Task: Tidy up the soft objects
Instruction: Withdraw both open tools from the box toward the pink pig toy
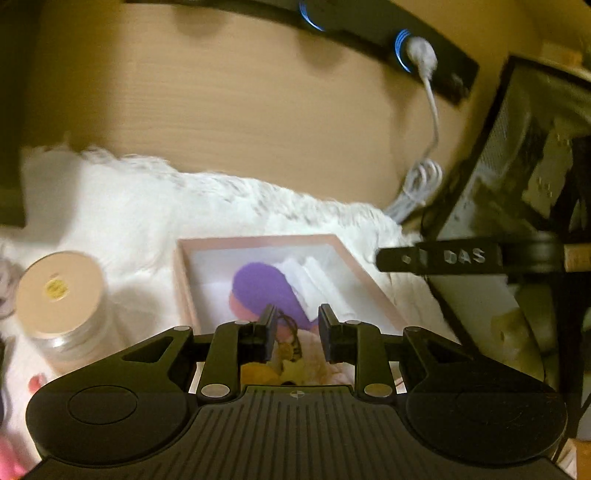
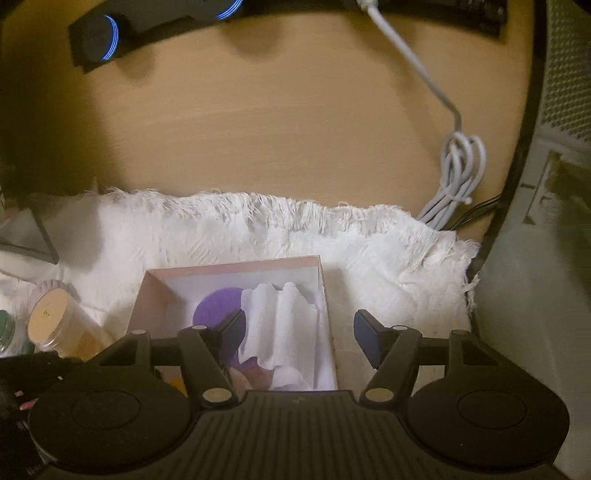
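Note:
A pink-rimmed white box (image 1: 258,242) (image 2: 229,267) lies on a fluffy white rug (image 1: 147,206) (image 2: 332,236). Inside it are a purple soft toy (image 1: 262,288) (image 2: 216,306), a folded white cloth (image 1: 314,277) (image 2: 280,321) and pale yellow and pink soft items (image 1: 295,365) near the front. My left gripper (image 1: 297,332) hovers over the box's near end, jaws partly open and empty; a thin dark cord lies just by the left finger. My right gripper (image 2: 299,332) is wide open above the box's right rim, over the cloth. Its finger also shows in the left wrist view (image 1: 439,256).
A clear jar with a tan lid (image 1: 59,291) (image 2: 51,321) lies left of the box. A coiled white cable (image 1: 421,184) (image 2: 458,177) runs to a black power strip (image 1: 369,33) (image 2: 147,26) on the wooden floor. A black mesh rack (image 1: 517,184) stands right.

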A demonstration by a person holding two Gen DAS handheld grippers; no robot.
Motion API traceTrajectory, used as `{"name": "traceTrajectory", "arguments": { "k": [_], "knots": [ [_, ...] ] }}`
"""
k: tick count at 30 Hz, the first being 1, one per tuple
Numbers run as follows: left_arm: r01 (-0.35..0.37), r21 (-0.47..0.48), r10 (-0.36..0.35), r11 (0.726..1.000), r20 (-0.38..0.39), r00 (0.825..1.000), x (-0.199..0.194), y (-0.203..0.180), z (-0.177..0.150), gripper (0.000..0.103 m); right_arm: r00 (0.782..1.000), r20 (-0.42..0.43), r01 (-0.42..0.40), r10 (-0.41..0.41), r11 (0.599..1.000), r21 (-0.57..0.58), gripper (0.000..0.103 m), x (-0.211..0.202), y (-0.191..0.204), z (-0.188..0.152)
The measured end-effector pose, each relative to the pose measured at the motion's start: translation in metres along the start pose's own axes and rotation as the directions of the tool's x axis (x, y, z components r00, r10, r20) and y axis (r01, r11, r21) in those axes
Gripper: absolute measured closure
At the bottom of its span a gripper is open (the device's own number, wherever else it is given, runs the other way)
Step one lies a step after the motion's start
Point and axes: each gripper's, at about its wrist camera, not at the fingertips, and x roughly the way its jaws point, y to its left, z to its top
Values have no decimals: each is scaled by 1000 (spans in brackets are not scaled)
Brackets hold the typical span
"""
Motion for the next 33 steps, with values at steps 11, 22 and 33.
{"name": "traceTrajectory", "arguments": {
  "k": [11, 22, 33],
  "knots": [
    [-119, -64, 126, 991, 124, 984, -62, 55, -30, 76, 992, 104, -60, 71, 993, -105, 37, -36, 39, -9],
    [-386, -149, 400, 910, 72, 914, -128, 138, -80, 76, 972, -18, -226, 234, 910, -347, 37, -30, 152, -62],
    [-293, -313, 290, 904, -58, 955, -106, 196, -85, 73, 961, -165, -272, 220, 848, -455, 37, -3, 209, -114]
  ]
}}
